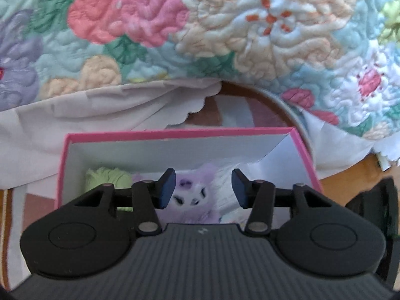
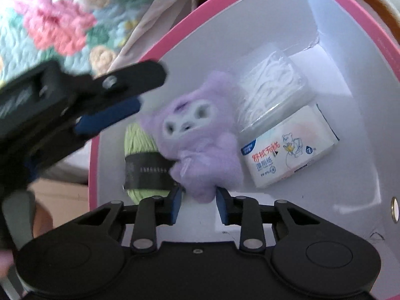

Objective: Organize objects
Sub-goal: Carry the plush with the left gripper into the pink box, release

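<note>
A pink-rimmed white box (image 1: 175, 132) (image 2: 175, 42) holds a purple plush toy (image 1: 192, 195) (image 2: 200, 140) lying face up. Beside the toy lies a green yarn skein (image 1: 107, 177) (image 2: 136, 137) with a black band. My left gripper (image 1: 203, 187) (image 2: 150, 90) hovers open over the toy's head, with nothing between its blue pads. My right gripper (image 2: 199, 198) sits low in the box at the toy's lower end. Its pads stand close together, with the toy's foot between them.
A wet-wipe pack (image 2: 287, 150) and a clear bag of white picks (image 2: 270, 92) lie in the box to the right of the toy. A floral quilt (image 1: 200, 25) and a white sheet (image 1: 100, 105) hang behind the box. An orange-brown surface (image 1: 350, 170) shows at the right.
</note>
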